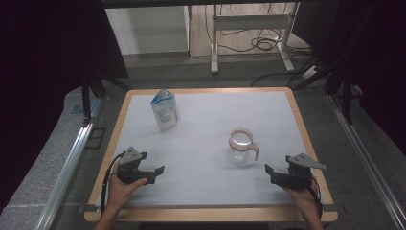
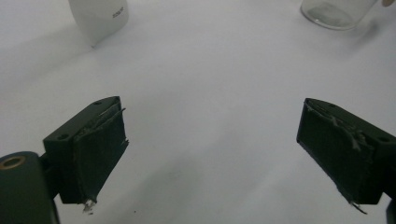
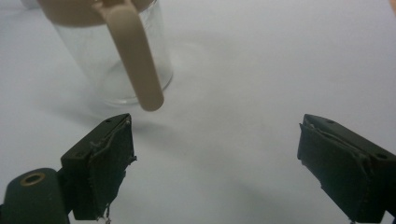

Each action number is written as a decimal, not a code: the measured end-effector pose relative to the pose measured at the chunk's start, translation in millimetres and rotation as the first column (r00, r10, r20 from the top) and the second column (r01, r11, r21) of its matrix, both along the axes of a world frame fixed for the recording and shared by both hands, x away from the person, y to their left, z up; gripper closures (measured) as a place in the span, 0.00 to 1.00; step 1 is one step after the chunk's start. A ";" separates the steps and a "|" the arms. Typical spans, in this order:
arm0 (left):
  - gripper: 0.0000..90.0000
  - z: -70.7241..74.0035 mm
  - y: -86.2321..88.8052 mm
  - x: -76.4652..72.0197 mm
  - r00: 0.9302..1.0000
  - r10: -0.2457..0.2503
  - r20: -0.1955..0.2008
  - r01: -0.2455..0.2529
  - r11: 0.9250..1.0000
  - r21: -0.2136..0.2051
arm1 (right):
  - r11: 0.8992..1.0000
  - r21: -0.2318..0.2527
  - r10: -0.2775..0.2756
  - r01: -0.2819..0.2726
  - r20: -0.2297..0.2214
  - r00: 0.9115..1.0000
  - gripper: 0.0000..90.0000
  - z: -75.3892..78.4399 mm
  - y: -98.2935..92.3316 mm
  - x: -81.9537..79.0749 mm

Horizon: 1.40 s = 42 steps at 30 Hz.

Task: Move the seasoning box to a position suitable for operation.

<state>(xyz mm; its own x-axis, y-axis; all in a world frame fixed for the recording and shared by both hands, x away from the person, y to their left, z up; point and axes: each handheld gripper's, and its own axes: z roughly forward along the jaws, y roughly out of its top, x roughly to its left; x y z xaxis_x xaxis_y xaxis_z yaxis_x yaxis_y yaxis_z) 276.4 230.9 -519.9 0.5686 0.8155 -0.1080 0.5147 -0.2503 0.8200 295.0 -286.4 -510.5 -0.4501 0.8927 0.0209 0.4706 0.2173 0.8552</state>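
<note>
right gripper (image 1: 274, 173) rests low at about 4 o'clock on the table (image 1: 206, 158), jaws spread wide with nothing between them; in the right gripper view the two black pads (image 3: 109, 172) frame bare white surface. left gripper (image 1: 154, 173) sits at about 8 o'clock, jaws likewise apart and empty, pads (image 2: 95, 154) over bare table

nearest thing to the right gripper: glass jug (image 1: 242, 146), standing upright at about 3 o'clock from table centre, just up and to the left of the right jaws, apart from them. milk carton (image 1: 165, 109) stands upright at about 11 o'clock, well apart from both grippers

jug appearance: clear round body, tan collar around the rim, tan curved handle (image 3: 133, 60) hanging down the side that faces the right gripper. appears empty, though the glass is too clear to be sure. in the left gripper view only its base (image 2: 334, 11) and the carton's lower body (image 2: 100, 16) are seen

risks, as judged:
- handle is slim and rounded; a grip off its middle could let the jug swing or twist
- glass wall is smooth; pads closing on the body may slip, or push the jug along the slick table
- approaching too low, the near jaw could knock the handle tip and tip the jug
- carton is tall and narrow, so a sideways nudge would topple it
</note>
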 end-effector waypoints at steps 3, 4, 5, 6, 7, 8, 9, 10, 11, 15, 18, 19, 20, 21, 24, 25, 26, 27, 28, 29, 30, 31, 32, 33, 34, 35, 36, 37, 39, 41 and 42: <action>0.11 -2.2 -1.3 0.4 1.000 0.006 -0.006 -0.007 1.000 -0.014 | 1.000 -0.014 0.009 -0.009 0.023 1.000 0.20 4.3 -1.3 0.8; 0.11 -2.8 -2.1 0.3 1.000 0.011 -0.003 -0.011 1.000 -0.012 | 1.000 -0.013 0.017 -0.016 0.026 1.000 0.23 5.1 -2.1 1.2; 0.12 -3.2 -2.7 0.2 1.000 0.011 -0.001 -0.011 1.000 -0.010 | 1.000 -0.011 0.021 -0.020 0.029 0.999 0.28 5.7 -3.1 1.5; 0.12 -3.2 -2.7 0.2 1.000 0.011 -0.001 -0.011 1.000 -0.010 | 0.999 -0.007 0.032 -0.032 0.035 0.999 0.33 5.8 -4.3 1.4; 0.12 -3.1 -3.3 -0.4 1.000 0.014 0.003 -0.014 1.000 -0.002 | 0.999 -0.004 0.049 -0.048 0.035 0.998 0.39 5.6 -5.7 1.6; 0.13 -3.1 -2.9 -0.9 1.000 0.019 0.004 -0.019 1.000 0.001 | 0.998 -0.001 0.055 -0.055 0.032 0.998 0.42 5.6 -6.3 1.6; 0.14 -3.2 -2.0 -1.1 1.000 0.029 0.001 -0.029 1.000 0.004 | 0.998 -0.002 0.057 -0.057 0.030 0.998 0.47 5.6 -6.9 1.6; 0.16 -3.4 -0.5 -0.9 0.999 0.038 -0.005 -0.038 0.999 0.005 | 0.999 0.000 0.055 -0.055 0.025 0.998 0.52 5.7 -7.4 1.7; 0.17 -3.4 -0.5 -0.9 0.999 0.038 -0.005 -0.038 0.999 0.005 | 0.999 0.004 0.053 -0.053 0.020 0.998 0.57 6.0 -7.9 2.0; 0.18 -4.0 3.3 -0.6 0.999 0.035 0.000 -0.035 0.999 0.013 | 0.998 -0.013 0.058 -0.058 0.016 0.998 0.79 8.5 -6.0 0.2; 0.19 -1.8 2.2 -1.0 1.000 0.001 0.007 -0.001 1.000 0.005 | 0.998 -0.022 0.067 -0.066 0.033 0.997 0.94 14.5 -3.6 -2.0; 0.19 -1.8 2.2 -1.0 1.000 0.001 0.007 -0.001 1.000 0.005 | 0.997 -0.020 0.070 -0.069 0.039 0.997 0.96 17.5 -2.7 -2.0; 0.19 -0.1 1.0 -1.6 1.000 -0.014 0.010 0.014 1.000 -0.005 | 0.997 -0.013 0.073 -0.072 0.048 0.996 0.99 22.0 -1.3 -1.6; 0.19 0.8 0.4 -1.8 1.000 -0.017 0.011 0.017 1.000 -0.005 | 0.997 -0.012 0.078 -0.077 0.053 0.996 0.99 25.1 -0.6 -0.9; 0.19 2.8 0.1 -1.2 1.000 -0.021 0.012 0.022 1.000 -0.009 | 0.996 0.003 0.090 -0.090 0.087 0.992 1.00 38.6 3.4 4.4; 0.19 2.9 0.5 -0.6 1.000 -0.019 0.006 0.019 1.000 -0.007 | 0.995 0.006 0.099 -0.100 0.097 0.990 1.00 42.6 4.8 7.0; 0.19 2.9 0.8 -0.3 1.000 -0.017 0.001 0.017 1.000 -0.006 | 0.994 0.011 0.109 -0.110 0.105 0.988 1.00 47.4 6.5 10.5; 0.19 2.8 1.1 -0.2 1.000 -0.012 -0.004 0.012 1.000 -0.005 | 0.993 0.012 0.114 -0.116 0.110 0.987 1.00 49.8 7.6 12.6; 0.19 2.5 0.9 -0.2 1.000 -0.009 -0.009 0.009 1.000 -0.009 | 0.993 0.012 0.118 -0.120 0.116 0.986 1.00 52.8 9.0 15.2; 0.19 2.5 0.9 -0.2 1.000 -0.009 -0.009 0.009 1.000 -0.009 | 0.992 0.015 0.123 -0.125 0.119 0.985 1.00 55.3 10.6 17.3; 0.19 1.4 0.1 -0.7 1.000 -0.012 -0.013 0.012 1.000 -0.019 | 0.991 0.014 0.128 -0.131 0.128 0.984 1.00 57.8 12.7 19.9; 0.19 0.2 -0.4 -1.5 1.000 -0.018 -0.017 0.017 1.000 -0.022 | 0.991 0.015 0.130 -0.133 0.130 0.983 1.00 59.1 14.4 21.1; 0.19 -0.7 -0.8 -2.1 1.000 -0.019 -0.020 0.019 1.000 -0.023 | 0.990 0.008 0.138 -0.141 0.134 0.981 1.00 61.1 17.4 22.6; 0.19 -1.7 -1.1 -2.8 1.000 -0.021 -0.023 0.021 1.000 -0.018 | 0.989 0.006 0.144 -0.146 0.136 0.980 1.00 62.2 19.3 23.2; 0.19 -2.5 -1.3 -3.5 1.000 -0.017 -0.024 0.017 1.000 -0.012 | 0.989 0.007 0.148 -0.151 0.137 0.979 1.00 63.6 21.7 24.0; 0.19 -2.6 -1.1 -3.8 1.000 -0.018 -0.025 0.018 1.000 -0.015 | 0.988 0.015 0.151 -0.155 0.133 0.980 1.00 64.7 24.2 24.6; 0.19 -2.2 -0.8 -3.9 0.999 -0.020 -0.025 0.020 1.000 -0.025 | 0.987 0.018 0.157 -0.160 0.130 0.979 1.00 65.7 26.4 25.4; 0.19 -1.6 -0.7 -3.8 0.999 -0.025 -0.022 0.024 0.999 -0.032 | 0.986 0.019 0.160 -0.163 0.131 0.978 1.00 66.4 28.6 26.5; 0.19 -1.2 -0.9 -3.9 0.999 -0.027 -0.017 0.026 0.999 -0.032 | 0.986 0.018 0.165 -0.169 0.127 0.978 1.00 67.8 33.0 28.7; 0.19 -2.3 -1.0 -2.9 1.000 -0.024 -0.017 0.024 1.000 -0.018 | 0.984 0.019 0.171 -0.175 0.130 0.977 1.00 68.1 36.6 30.7; 0.19 -3.1 -0.8 -2.6 0.999 -0.025 -0.021 0.025 1.000 -0.013 | 0.984 0.021 0.174 -0.178 0.126 0.977 1.00 67.7 38.3 32.4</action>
<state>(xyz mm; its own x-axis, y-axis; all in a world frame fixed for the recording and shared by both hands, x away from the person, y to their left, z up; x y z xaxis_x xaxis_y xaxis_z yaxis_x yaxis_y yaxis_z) 273.8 230.1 -523.0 0.5862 0.7995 -0.1306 0.5253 -0.2525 0.8126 327.5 -248.1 -442.8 -0.6011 0.7990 -0.0177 0.3177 0.2592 0.9121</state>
